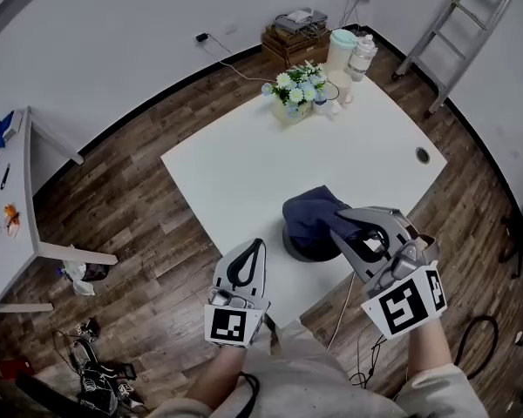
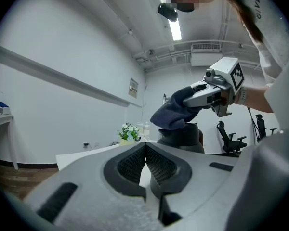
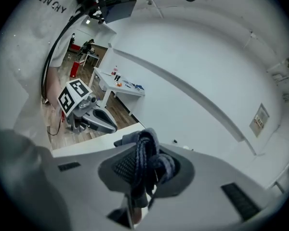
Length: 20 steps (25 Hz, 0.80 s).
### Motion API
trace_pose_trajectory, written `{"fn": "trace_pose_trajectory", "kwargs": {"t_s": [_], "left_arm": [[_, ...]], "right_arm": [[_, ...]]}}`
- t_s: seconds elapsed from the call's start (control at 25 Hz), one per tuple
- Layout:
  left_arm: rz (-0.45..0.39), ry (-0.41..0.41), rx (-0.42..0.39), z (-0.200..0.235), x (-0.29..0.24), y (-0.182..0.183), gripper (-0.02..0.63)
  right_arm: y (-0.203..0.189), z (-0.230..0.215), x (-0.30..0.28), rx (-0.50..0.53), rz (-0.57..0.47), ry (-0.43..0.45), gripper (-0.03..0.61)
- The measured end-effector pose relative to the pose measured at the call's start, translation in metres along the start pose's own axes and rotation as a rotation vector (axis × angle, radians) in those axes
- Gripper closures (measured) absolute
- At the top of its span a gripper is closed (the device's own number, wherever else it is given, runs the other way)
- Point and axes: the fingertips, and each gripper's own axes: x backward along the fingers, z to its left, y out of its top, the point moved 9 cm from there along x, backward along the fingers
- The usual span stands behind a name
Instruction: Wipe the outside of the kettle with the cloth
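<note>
White walls and a wood floor [image 1: 139, 190] surround a white table [image 1: 244, 172]. The right gripper [image 1: 344, 225] is clenched on a dark blue cloth [image 1: 312, 212]; in its own view, folds of the cloth bunch up between the two pads. From the jaws the cloth drapes over the top of a dark kettle [image 1: 298, 249]. The kettle stands just below and ahead of the right gripper, close to the table's near edge, and only its lower body and base show under the cloth.

The left gripper [image 1: 254, 247] hangs to the left of the right one, near the kettle but apart from it. Its jaws are pressed tip to tip with nothing between them. Each gripper carries a cube with black-and-white square markers.

Well ahead of both grippers, at the table's far side, stand flowers [image 1: 296, 85]. Just past them are a pale jug [image 1: 340, 49] and a clear bottle [image 1: 363, 56]. A wooden crate [image 1: 292, 43] sits on the floor behind these by the wall. A ladder [image 1: 462, 24] leans far ahead to the right. Far to the left of the left gripper is a side table [image 1: 13, 225] with small things on it.

In the right gripper view, part of a printed word, roughly "VENC", shows on the person's white shirt [image 3: 50, 1]. A wall sign [image 2: 133, 87] is too small to read.
</note>
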Motion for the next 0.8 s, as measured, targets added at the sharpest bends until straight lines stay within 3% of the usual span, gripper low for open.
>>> {"fn": "trace_pose_trajectory", "kwargs": {"t_s": [0.24, 0.6, 0.8], "left_arm": [[-0.002, -0.004, -0.006, 0.007, 0.003, -0.011, 0.606], [-0.033, -0.099, 0.033, -0.014, -0.012, 0.004, 0.606], [-0.033, -0.142, -0.002, -0.018, -0.013, 0.002, 0.606]], "right_arm": [[-0.02, 0.001, 0.012, -0.061, 0.087, -0.051, 0.526], [-0.034, 0.007, 0.041, -0.113, 0.191, -0.112, 0.526], [-0.036, 0.014, 0.056, -0.146, 0.226, -0.171, 0.526]]}}
